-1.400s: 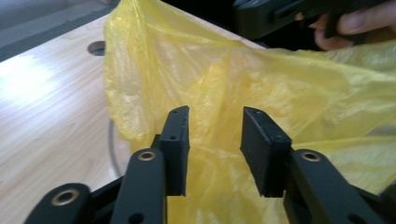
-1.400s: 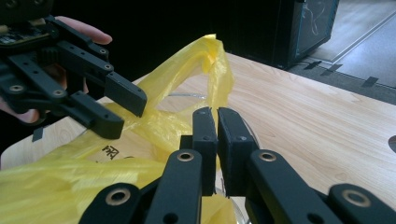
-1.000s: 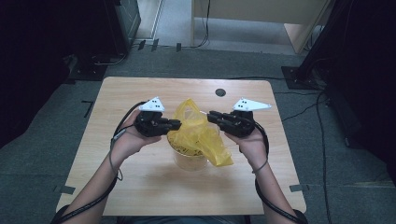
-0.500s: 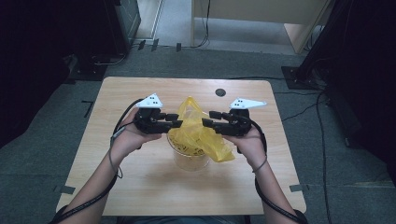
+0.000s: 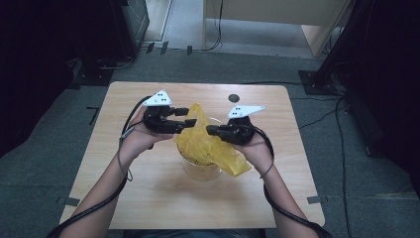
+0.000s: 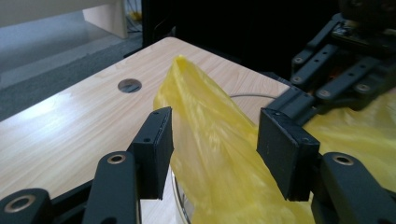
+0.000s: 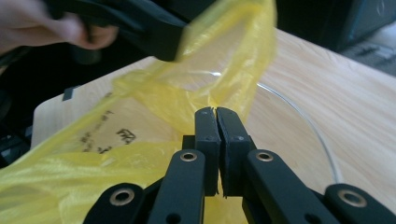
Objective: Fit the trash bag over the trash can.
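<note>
The right gripper (image 5: 210,130) had shifted and closed, jaws together beside the yellow bag (image 5: 210,146) over the bowl (image 5: 202,171), while the left gripper (image 6: 212,142) opened, bag between its parted jaws.

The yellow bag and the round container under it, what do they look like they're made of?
The yellow bag looks like thin plastic film: translucent, softly glossy, crumpled into folds, with dark print showing through. The round container beneath it seems to be clear plastic or glass; its see-through wall lets the wooden table show, and which of the two it is I can't tell.
</note>
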{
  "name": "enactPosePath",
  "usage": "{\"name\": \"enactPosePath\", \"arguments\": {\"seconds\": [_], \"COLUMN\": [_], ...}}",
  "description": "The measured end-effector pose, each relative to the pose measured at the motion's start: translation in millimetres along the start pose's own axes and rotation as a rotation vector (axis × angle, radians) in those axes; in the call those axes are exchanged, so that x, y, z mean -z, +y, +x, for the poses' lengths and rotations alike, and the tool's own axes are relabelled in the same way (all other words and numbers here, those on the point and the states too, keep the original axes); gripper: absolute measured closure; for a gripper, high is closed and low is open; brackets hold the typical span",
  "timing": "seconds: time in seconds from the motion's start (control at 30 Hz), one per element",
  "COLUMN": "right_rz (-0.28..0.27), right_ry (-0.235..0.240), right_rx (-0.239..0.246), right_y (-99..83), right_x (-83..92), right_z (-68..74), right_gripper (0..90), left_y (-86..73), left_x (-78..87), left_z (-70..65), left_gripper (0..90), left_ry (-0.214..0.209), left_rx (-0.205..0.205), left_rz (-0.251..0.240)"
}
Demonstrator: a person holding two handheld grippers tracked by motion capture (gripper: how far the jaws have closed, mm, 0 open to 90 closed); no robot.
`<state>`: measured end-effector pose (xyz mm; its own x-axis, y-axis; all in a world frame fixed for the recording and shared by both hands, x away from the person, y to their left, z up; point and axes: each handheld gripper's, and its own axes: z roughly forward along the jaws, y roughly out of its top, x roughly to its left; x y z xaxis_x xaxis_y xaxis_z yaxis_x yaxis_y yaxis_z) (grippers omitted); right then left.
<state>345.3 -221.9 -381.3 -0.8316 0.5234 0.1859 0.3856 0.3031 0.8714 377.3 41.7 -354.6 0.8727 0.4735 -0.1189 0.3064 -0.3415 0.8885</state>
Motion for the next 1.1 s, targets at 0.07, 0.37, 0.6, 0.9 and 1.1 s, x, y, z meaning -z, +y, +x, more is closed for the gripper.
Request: {"name": "enactPosePath", "arguments": {"seconds": [0.07, 0.37, 0.6, 0.9, 1.1], "right_rz": [-0.005, -0.068, -0.056, -0.056, -0.051], "right_ry": [0.004, -0.013, 0.024, -0.06, -0.067], "right_rx": [0.008, -0.011, -0.043, -0.103, -0.123], "right_y": [0.5, 8.1, -0.4, -7.5, -12.0], "right_x": [0.8, 24.1, 31.6, 7.4, 1.6], "right_z": [3.0, 7.3, 13.3, -5.0, -10.1], "right_gripper": [88.7, 64.1, 48.2, 33.4, 80.8], "left_y": [-1.7, -3.6, -6.0, -11.7, -16.3], "left_x": [-7.0, -10.9, 0.9, 17.4, 20.3], "left_z": [4.9, 10.4, 10.6, 1.9, 3.1], "left_gripper": [47.0, 89.7, 90.0, 89.1, 89.0], "left_ry": [-0.004, -0.02, 0.032, -0.012, -0.014], "left_rx": [0.023, 0.113, 0.106, 0.124, 0.12], "left_rz": [0.024, 0.108, 0.073, -0.013, -0.016]}}
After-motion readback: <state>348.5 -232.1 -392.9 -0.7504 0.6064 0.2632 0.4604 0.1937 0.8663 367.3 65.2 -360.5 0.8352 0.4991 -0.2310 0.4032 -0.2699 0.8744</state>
